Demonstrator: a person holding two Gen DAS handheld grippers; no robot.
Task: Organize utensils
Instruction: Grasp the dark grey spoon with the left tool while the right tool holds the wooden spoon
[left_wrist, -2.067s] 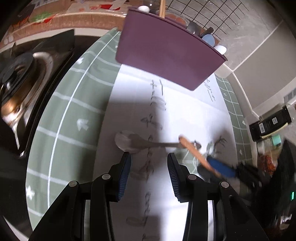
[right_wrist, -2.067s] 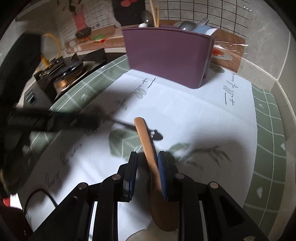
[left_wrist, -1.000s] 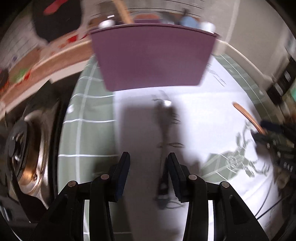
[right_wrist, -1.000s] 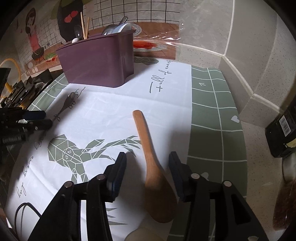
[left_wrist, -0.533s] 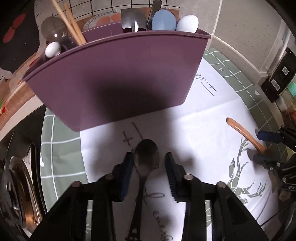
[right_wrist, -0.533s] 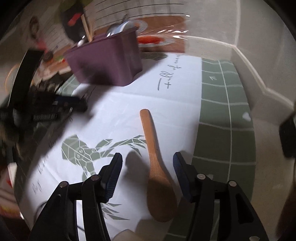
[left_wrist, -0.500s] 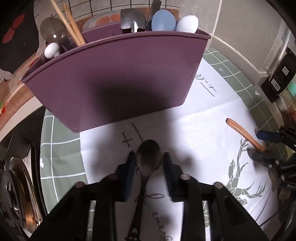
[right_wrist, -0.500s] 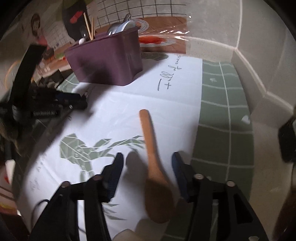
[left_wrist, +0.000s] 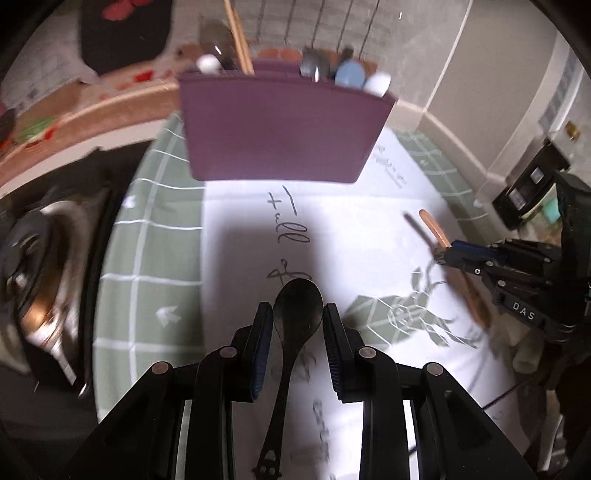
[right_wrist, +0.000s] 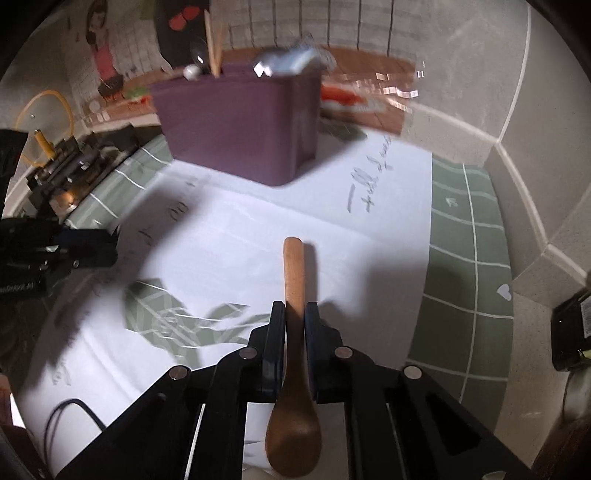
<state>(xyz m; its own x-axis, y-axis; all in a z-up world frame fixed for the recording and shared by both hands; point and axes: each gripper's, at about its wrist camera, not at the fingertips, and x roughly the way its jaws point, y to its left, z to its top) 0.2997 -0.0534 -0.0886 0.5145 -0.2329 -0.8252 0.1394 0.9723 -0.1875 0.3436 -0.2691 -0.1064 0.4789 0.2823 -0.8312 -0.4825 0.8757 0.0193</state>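
Purple caddy (left_wrist: 280, 125) blurred, left gripper (left_wrist: 298, 314) clamping dark spoon (left_wrist: 295, 317), right gripper (right_wrist: 294, 314) closing on wooden spoon (right_wrist: 294, 280), bowl partly hidden.

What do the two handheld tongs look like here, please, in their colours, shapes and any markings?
Both tongs are black linkage frames with silver rivets at the pivots. The left tongs carry two flat fingers faced with ribbed dark-blue pads. The right tongs match, and from the left wrist camera their body shows white lettering "DAS". No sleeve or hand shows.
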